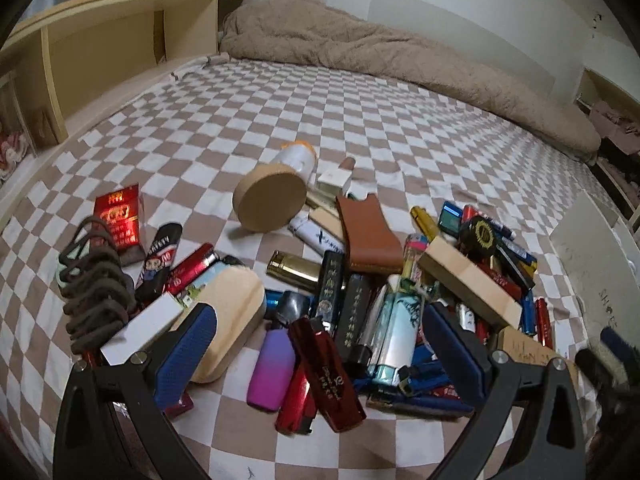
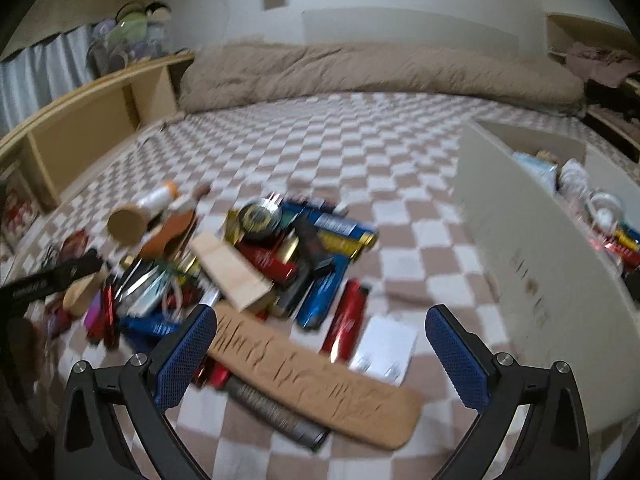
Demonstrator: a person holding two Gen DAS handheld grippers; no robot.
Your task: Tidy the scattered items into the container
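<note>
The left tongs are spread wide and hold nothing. Their blue pads look bumpy, like tiny dots. Between them lies a pile of small things on the bed. Just in front are a shiny dark red lighter, a smooth purple and pink lighter and a silvery pale blue lighter. By the left pad sits a pale wooden block with round corners. A white box touches it. Further left is a stack of brown hair ties, soft and loopy, and a red cigarette pack stands behind it. Further back a round cork-coloured lid leans on a white bottle. A brown leather case lies next to them. A long pale wooden block rests on top of the pile at the right.

The right tongs are also spread wide and empty. This view is blurry. Below them lies a long flat tan piece with dark scratchy marks. A red lighter and a white card lie just past it.

The white container stands on the bed to the right of the pile. It is boxy with smooth sides. Inside are some small things, white, red and blue ones, but they are too blurry to name.

The bed sheet has brown and white squares. A fuzzy tan blanket is bunched along the wall.
</note>
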